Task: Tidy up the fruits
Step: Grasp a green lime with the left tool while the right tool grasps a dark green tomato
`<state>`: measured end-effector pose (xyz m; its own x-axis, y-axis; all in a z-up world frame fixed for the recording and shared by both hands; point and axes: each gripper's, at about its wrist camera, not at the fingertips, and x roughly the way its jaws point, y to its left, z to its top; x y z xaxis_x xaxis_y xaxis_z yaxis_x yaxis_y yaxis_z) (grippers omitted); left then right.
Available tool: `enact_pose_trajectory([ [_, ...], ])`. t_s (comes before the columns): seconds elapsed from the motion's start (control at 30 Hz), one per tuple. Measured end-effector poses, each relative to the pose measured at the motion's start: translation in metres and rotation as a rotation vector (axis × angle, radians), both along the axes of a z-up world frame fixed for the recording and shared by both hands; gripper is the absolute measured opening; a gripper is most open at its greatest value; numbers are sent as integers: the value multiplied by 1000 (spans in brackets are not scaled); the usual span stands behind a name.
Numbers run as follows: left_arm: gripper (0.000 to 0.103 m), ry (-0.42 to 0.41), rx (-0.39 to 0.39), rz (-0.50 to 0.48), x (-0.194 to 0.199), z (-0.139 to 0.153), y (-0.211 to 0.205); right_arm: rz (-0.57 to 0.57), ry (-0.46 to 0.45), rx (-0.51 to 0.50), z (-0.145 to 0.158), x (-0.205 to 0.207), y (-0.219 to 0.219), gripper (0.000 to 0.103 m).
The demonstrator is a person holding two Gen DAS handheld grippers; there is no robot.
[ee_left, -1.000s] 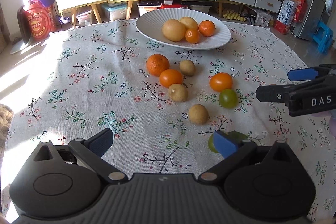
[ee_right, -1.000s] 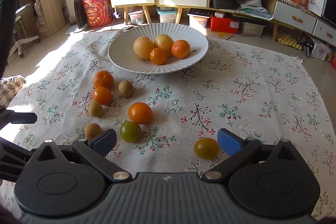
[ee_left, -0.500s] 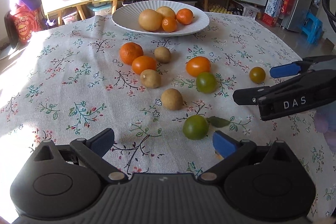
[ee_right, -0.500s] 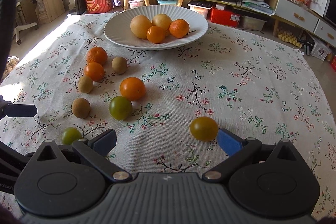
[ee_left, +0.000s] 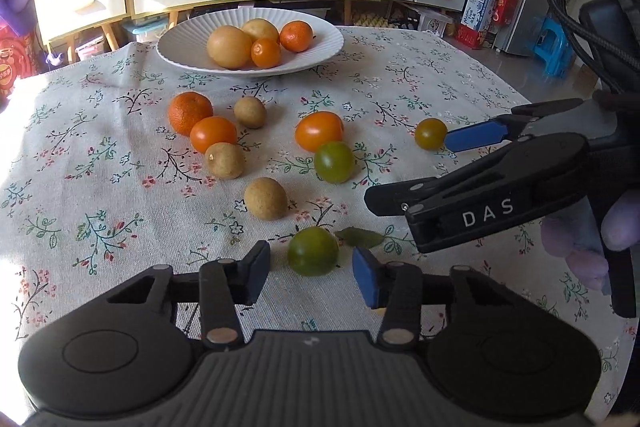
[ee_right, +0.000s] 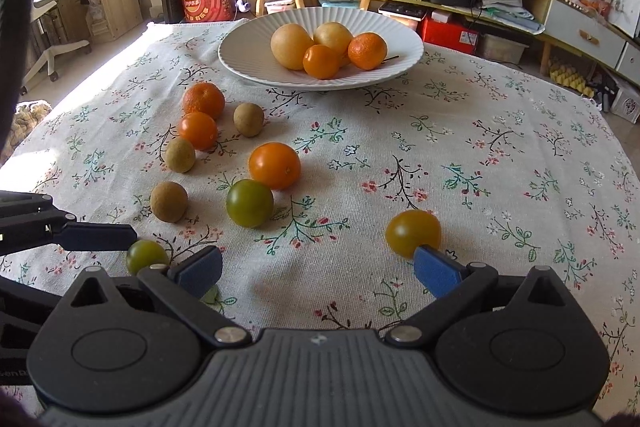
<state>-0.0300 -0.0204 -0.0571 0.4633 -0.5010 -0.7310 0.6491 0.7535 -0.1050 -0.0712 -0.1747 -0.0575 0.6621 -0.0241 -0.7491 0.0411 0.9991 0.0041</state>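
Left tongs [ee_left: 310,273] apart around green fruit [ee_left: 313,256], seemingly not touching; right tongs [ee_right: 316,269] apart, yellow tomato [ee_right: 412,231] at fingertip.

Both wrist cameras sit low and close over the floral-clothed bench [ee_left: 100,187], facing the ribbed white plate [ee_left: 188,43] [ee_right: 240,59]; they share the scattered fruit.

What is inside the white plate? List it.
The white plate holds four fruits: two pale yellow-tan ones, a mandarin, and a small orange one. Anything behind them stays hidden.
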Motion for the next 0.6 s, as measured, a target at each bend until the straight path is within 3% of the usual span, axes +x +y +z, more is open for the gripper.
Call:
enact_pose_trajectory([
  [0.07,16,8,-5,-19,-1,-1,-1,16,-8,6,1,0,2,101],
  [0.33,15,1,27,-16,-2,1,-2,60,-20,13,0,-1,7,97],
  [0.6,15,27,39,49,9,5,9,47,-15,70,-1,7,7,82],
])
